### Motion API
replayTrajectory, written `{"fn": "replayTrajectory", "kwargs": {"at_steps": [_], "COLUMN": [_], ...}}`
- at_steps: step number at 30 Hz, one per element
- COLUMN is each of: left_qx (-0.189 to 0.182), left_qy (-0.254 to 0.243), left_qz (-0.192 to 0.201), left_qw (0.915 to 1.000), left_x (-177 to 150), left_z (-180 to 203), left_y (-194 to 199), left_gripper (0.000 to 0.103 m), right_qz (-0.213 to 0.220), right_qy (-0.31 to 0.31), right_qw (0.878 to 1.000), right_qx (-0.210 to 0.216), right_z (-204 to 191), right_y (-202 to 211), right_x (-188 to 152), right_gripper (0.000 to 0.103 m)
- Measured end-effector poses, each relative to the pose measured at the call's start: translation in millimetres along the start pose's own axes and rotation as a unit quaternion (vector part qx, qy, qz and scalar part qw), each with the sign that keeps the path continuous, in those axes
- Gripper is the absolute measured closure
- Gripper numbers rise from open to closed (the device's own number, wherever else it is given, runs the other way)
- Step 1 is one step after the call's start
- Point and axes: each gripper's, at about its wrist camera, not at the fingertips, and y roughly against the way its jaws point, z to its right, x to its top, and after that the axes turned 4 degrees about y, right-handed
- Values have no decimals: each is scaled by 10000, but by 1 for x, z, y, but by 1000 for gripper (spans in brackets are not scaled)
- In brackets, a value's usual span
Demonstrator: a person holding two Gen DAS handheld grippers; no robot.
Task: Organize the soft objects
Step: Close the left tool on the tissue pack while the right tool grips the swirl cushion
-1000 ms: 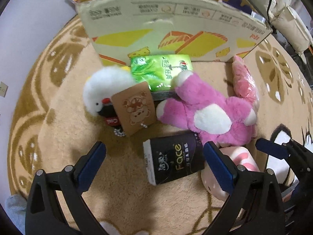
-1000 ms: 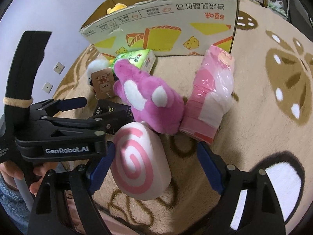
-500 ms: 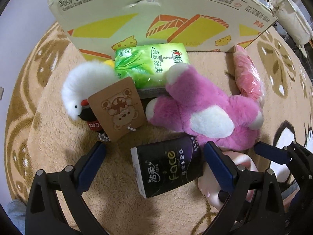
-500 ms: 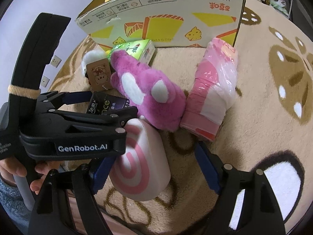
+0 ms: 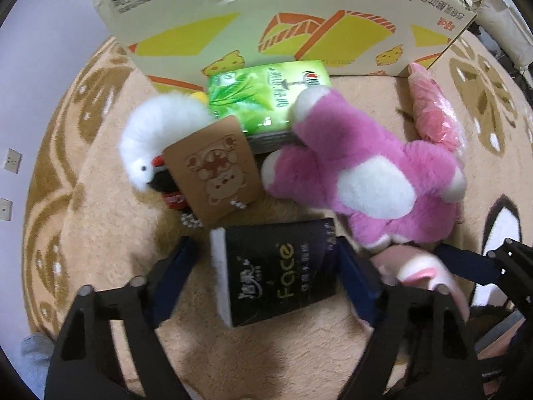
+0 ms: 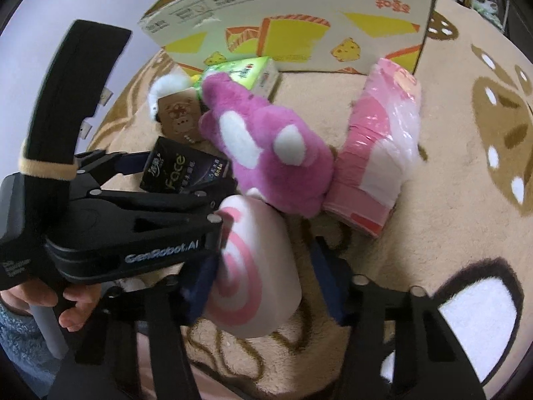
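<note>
Black tissue pack (image 5: pixel 276 273) flat on rug, just beside the pink plush bear (image 5: pixel 366 180) sprawled face-down. Pink-swirl roll cushion (image 6: pixel 253 266) on end, possibly squeezed; white fluffy toy (image 5: pixel 160 133) behind.

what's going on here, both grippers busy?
A person works both at once on the rug. The left gripper has just been closing around the black tissue pack; the right gripper has just been closing on the pink swirl cushion. Nothing is lifted toward the cardboard box yet.

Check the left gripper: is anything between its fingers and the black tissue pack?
Nothing visible. The left gripper, jaws just closing, straddles the black tissue pack on the rug; the pink plush bear lies just beyond the pack.
</note>
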Motion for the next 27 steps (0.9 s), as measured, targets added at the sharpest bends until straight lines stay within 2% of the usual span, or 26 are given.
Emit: {"fn": "replayTrajectory", "kwargs": {"at_steps": [2, 5, 12, 19, 27], "left_qx": [1, -87, -64, 39, 175], "left_qy": [54, 148, 302, 540, 590], "left_qz": [40, 75, 263, 989, 1662], "left_qw": [10000, 9998, 9992, 9936, 9842], "left_x": [-4, -8, -18, -32, -20], "left_z": [-4, -6, -23, -41, -45], "left_y": [4, 8, 22, 57, 92], "left_gripper": [39, 45, 48, 47, 47], "right_qz": [32, 110, 244, 603, 1116], "right_qy": [25, 116, 145, 55, 164], "right_qw": [10000, 9999, 9995, 9979, 9932], "right_qx": [14, -11, -97, -208, -302], "right_z": [-2, -9, -15, -11, -16], "right_y": [0, 4, 10, 34, 72], "right_x": [0, 1, 4, -1, -2], "right_gripper": [54, 66, 74, 74, 74]}}
